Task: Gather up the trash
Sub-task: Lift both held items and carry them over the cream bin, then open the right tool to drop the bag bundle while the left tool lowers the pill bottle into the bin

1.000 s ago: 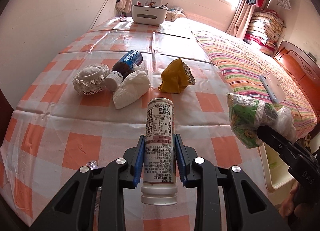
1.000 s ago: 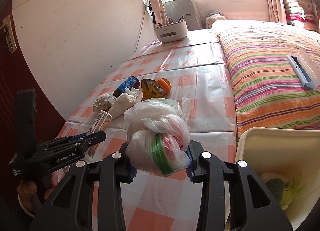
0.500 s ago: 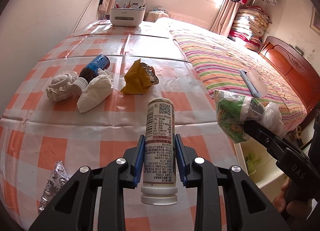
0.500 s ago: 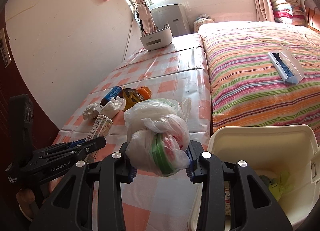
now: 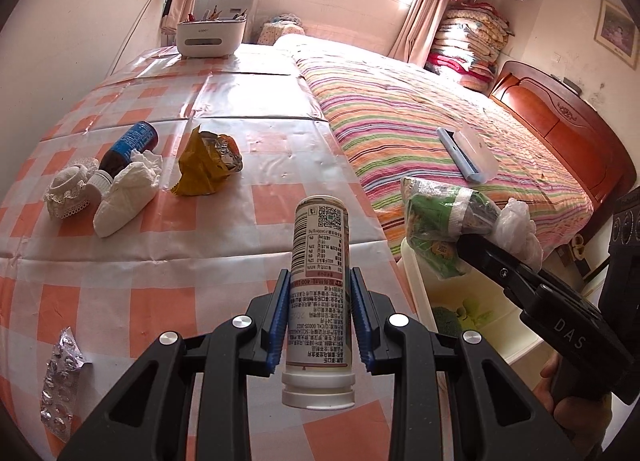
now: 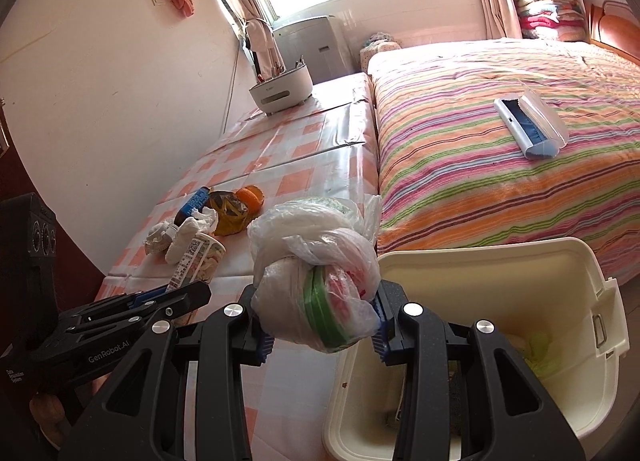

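My left gripper point(image 5: 319, 315) is shut on a white labelled bottle point(image 5: 319, 281), held above the checked table's near right part. My right gripper point(image 6: 320, 331) is shut on a knotted plastic bag of trash point(image 6: 316, 273), held over the left rim of the cream bin point(image 6: 476, 345). The bag also shows in the left wrist view point(image 5: 448, 225), above the bin point(image 5: 472, 301). The bottle shows in the right wrist view point(image 6: 196, 261). On the table lie a yellow wrapper point(image 5: 206, 167), a crumpled tissue point(image 5: 128, 197), a brown bottle point(image 5: 126, 149) and a blister pack point(image 5: 60, 381).
A lace-trimmed white piece point(image 5: 68, 191) lies at the table's left. A white caddy point(image 5: 210, 37) stands at the table's far end. The striped bed point(image 5: 440, 133) with a lint brush point(image 5: 466, 153) is to the right. The bin holds some green trash point(image 6: 536, 353).
Both grippers have moved right toward the bin, each still holding its load. The bin now fills more of the right wrist view, under the bag.
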Demonstrator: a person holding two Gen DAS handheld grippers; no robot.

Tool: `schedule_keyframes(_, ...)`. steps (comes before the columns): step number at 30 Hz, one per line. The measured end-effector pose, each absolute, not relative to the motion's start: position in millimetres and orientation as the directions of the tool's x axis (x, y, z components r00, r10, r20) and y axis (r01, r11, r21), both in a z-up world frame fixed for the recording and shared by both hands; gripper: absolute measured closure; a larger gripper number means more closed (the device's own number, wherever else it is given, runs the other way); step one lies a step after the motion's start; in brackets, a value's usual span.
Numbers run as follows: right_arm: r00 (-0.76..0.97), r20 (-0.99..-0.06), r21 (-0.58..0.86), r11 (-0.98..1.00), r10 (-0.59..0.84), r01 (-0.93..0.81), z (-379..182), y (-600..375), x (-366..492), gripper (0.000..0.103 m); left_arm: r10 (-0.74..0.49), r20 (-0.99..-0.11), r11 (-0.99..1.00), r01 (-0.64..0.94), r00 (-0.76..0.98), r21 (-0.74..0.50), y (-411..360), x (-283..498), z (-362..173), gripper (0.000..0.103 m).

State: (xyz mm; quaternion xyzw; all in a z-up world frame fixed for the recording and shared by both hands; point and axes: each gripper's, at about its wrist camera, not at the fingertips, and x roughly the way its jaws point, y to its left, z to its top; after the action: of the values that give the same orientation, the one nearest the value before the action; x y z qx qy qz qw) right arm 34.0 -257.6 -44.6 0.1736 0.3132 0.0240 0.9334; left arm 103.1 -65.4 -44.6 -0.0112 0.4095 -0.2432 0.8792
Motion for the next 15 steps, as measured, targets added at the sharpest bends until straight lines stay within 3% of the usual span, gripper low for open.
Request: schedule_keyframes(15,0.807,-0.59,0.318,0.926,0.026,0.202,-51.1,-303.9,14.2,0.067,-0.527,-0.702,0.811,0.531,0.48,-0.247,-124.2,88.9,-38.7,0.075)
